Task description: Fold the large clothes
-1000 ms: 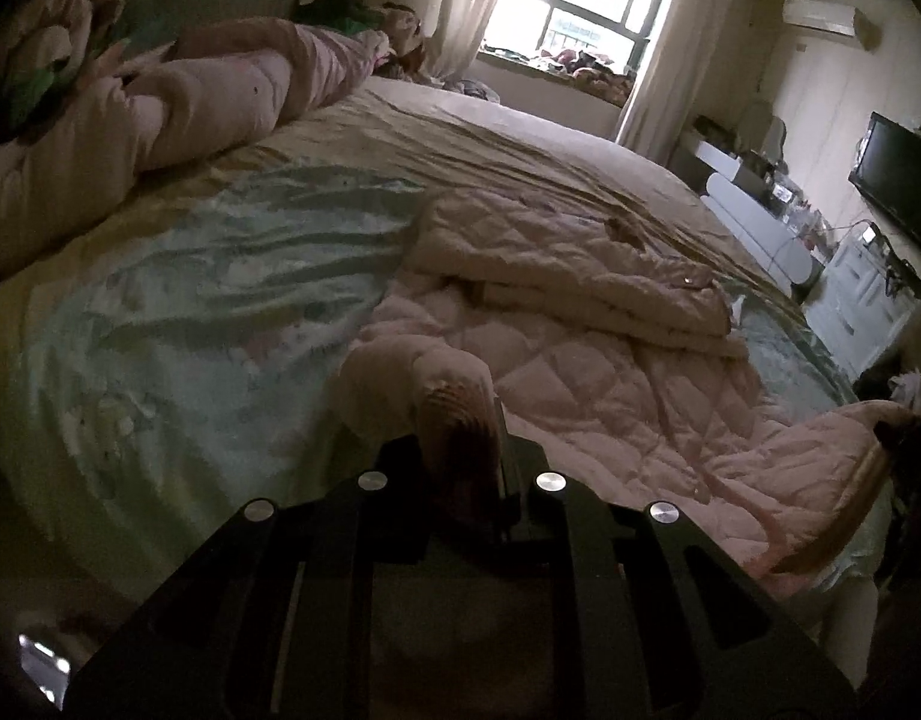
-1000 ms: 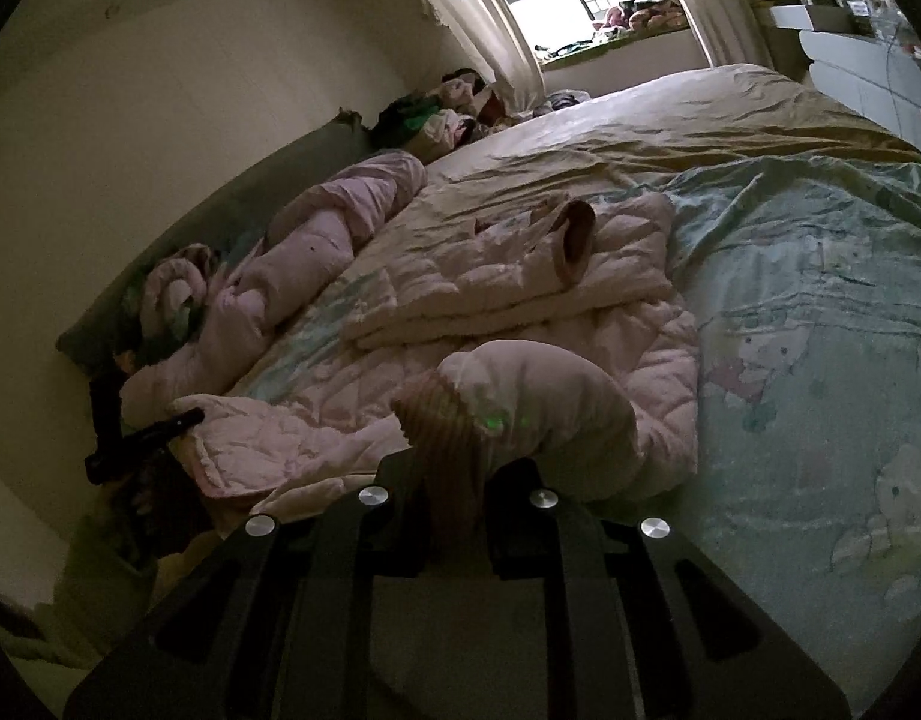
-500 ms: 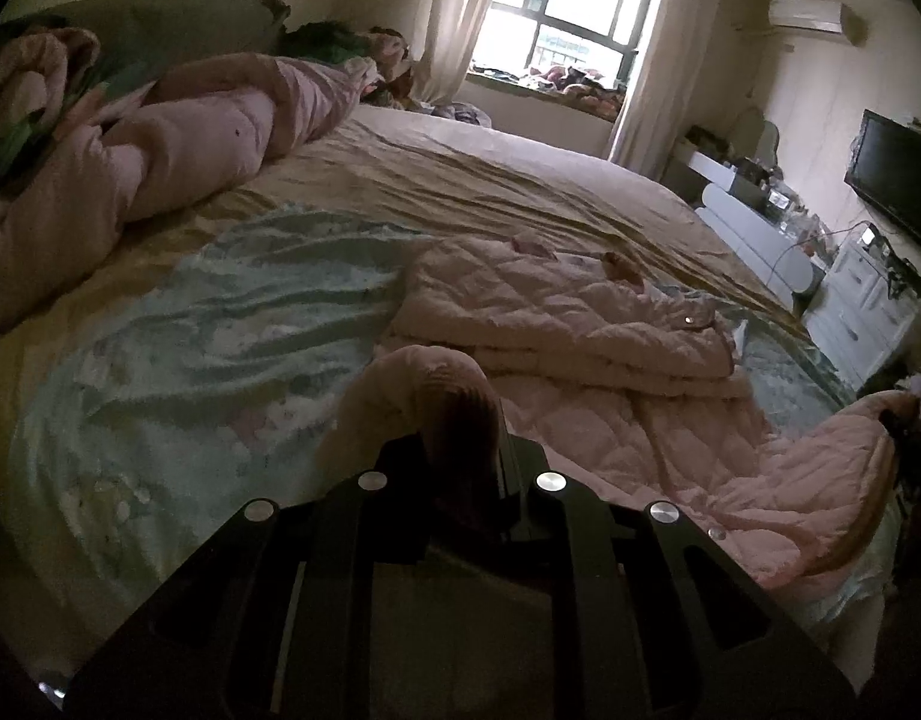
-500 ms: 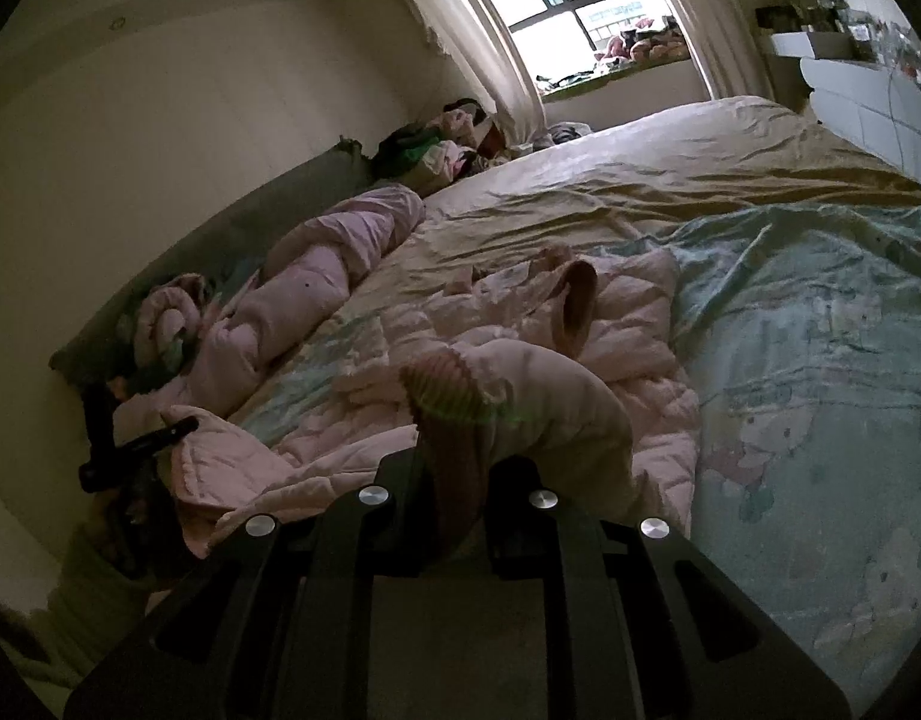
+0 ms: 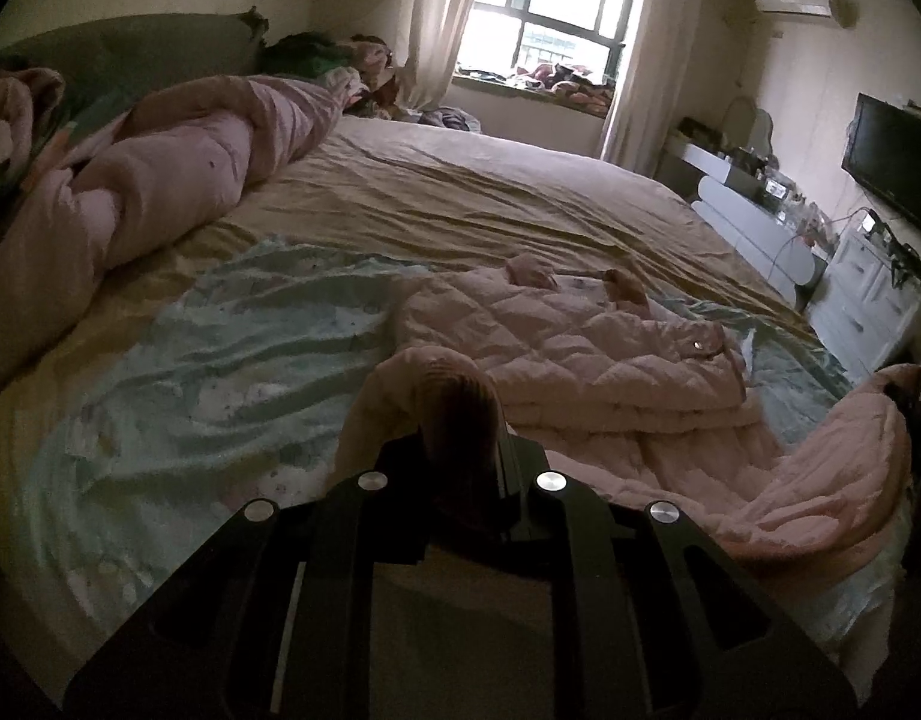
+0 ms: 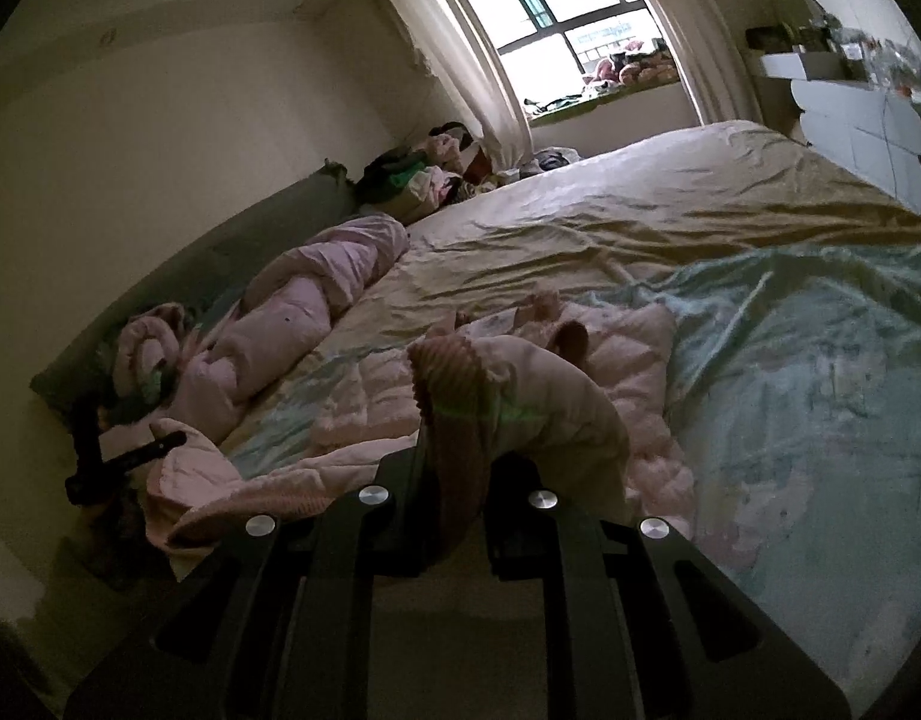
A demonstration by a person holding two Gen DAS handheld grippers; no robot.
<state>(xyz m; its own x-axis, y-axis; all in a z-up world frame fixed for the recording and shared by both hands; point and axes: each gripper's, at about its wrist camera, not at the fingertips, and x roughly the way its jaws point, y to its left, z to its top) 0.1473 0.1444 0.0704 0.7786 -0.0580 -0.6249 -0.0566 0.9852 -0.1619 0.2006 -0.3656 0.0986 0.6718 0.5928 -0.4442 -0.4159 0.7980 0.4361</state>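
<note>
A pink quilted coat [image 5: 580,348] lies partly folded on the teal sheet of the bed; the right wrist view shows it too [image 6: 634,354]. My left gripper [image 5: 460,450] is shut on one corner of the coat's lower part, which bunches up over its fingers. My right gripper [image 6: 460,468] is shut on another part, a ribbed pink cuff and fabric [image 6: 460,378] that hangs over the jaws. Both held parts are raised off the bed. The fingertips are hidden by cloth. At the left of the right wrist view is the other gripper [image 6: 124,456], dark against the coat's edge.
A rolled pink duvet [image 5: 178,180] lies along the green headboard [image 5: 130,54]. The beige sheet [image 5: 460,204] stretches to a window sill with clothes. White drawers [image 5: 868,294], a shelf and a dark television [image 5: 892,162] stand at the right.
Both grippers have risen and moved forward over the bed with the coat's parts in them. The lifted fabric now stands higher, and more of the window and far wall shows.
</note>
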